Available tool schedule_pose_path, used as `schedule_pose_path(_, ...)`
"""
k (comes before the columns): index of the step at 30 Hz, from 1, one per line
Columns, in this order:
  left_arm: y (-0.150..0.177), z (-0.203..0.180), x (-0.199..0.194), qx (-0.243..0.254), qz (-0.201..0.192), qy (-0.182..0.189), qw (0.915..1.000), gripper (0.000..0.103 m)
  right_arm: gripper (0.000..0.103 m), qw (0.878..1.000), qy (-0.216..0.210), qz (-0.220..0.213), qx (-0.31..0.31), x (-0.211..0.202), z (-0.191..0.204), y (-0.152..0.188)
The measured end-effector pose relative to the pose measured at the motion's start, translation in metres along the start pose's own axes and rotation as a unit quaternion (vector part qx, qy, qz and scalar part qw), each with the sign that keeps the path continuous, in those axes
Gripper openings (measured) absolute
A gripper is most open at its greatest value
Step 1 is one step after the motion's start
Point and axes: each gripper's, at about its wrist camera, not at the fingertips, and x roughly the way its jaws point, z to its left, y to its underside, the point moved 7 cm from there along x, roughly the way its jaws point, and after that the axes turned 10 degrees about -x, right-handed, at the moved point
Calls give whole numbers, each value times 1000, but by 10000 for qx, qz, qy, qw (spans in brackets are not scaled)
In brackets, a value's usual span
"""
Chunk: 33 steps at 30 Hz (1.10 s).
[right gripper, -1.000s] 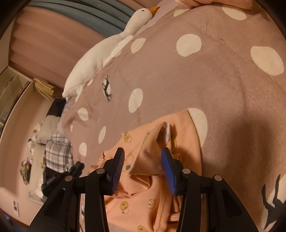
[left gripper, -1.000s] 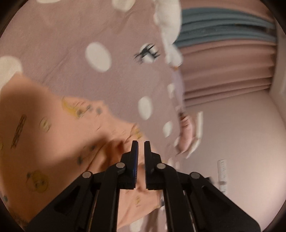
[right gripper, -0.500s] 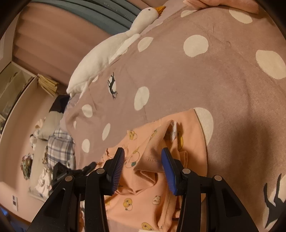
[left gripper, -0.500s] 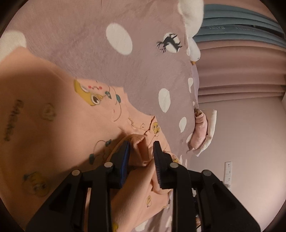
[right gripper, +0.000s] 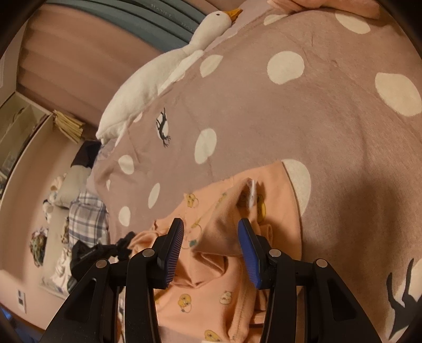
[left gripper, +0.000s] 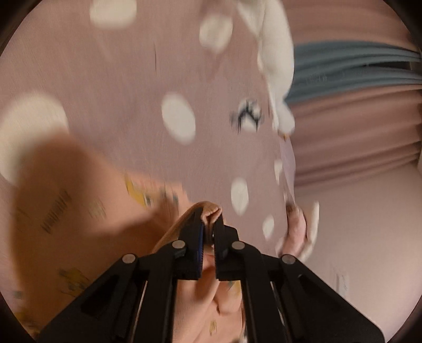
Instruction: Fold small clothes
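Left wrist: blurred, prob. peach garment (left gripper: 79, 205) pinched.

A mauve bedspread (right gripper: 303, 126) with big white dots and small black deer figures covers the bed. Along its far edge lies a long white plush goose (right gripper: 158, 79), orange beak pointing toward the top of the bed. Behind it hang pink curtains (right gripper: 68, 66) with a grey-blue band (right gripper: 168, 18) above. On the floor beside the bed sits a heap of laundry with a plaid piece (right gripper: 87, 219) on top.
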Motion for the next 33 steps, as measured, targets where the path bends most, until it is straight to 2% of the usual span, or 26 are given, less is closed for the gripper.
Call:
schedule_pose_path(4,-17,-17,-8,529,-411,-287,9973,4,46,9998,36,-120,-124,2,5,-15)
schedule_pose_path(7,-34,-22,-13,920,-878,-717,9893,4,46,9997,158,-132,-129,9,2,-25)
schedule_pose_path(10,-54,-12,-13,1074,-1140,-1265,9795,3,46,9994,251,-116,-208,7,0,-26)
schedule_pose_path(11,-58,-7,-12,1068,-1155,-1336,9785,3,46,9992,290,-87,-251,4,-1,-25)
schedule_pose_path(15,-63,22,7,959,-544,-1708,9791,19,46,9994,265,23,-233,-9,-5,-17)
schedule_pose_path(20,-54,46,0,661,-256,-1514,9859,27,46,9995,-68,200,-248,-17,2,-5)
schedule_pose_path(25,-47,51,-11,704,-131,-1407,9875,27,46,9961,277,602,-577,1,7,6)
schedule_pose_path(28,-43,46,-15,853,-83,-1400,9864,29,45,9899,581,814,-1003,13,14,9)
schedule_pose_path(29,-44,44,-14,880,-67,-1398,9862,29,41,9859,741,886,-1207,17,16,9)
schedule_pose_path(30,-45,43,-14,885,-54,-1394,9863,29,19,9814,859,998,-1396,22,20,10)
schedule_pose_path(31,-46,43,-13,870,-44,-1388,9865,29,6,9789,949,1092,-1445,25,20,9)
schedule_pose_path(32,-47,43,-13,849,-25,-1366,9870,29,6,9787,940,1168,-1398,29,21,8)
schedule_pose_path(33,-49,43,-13,827,-10,-1351,9874,29,6,9829,701,1200,-1205,32,23,3)
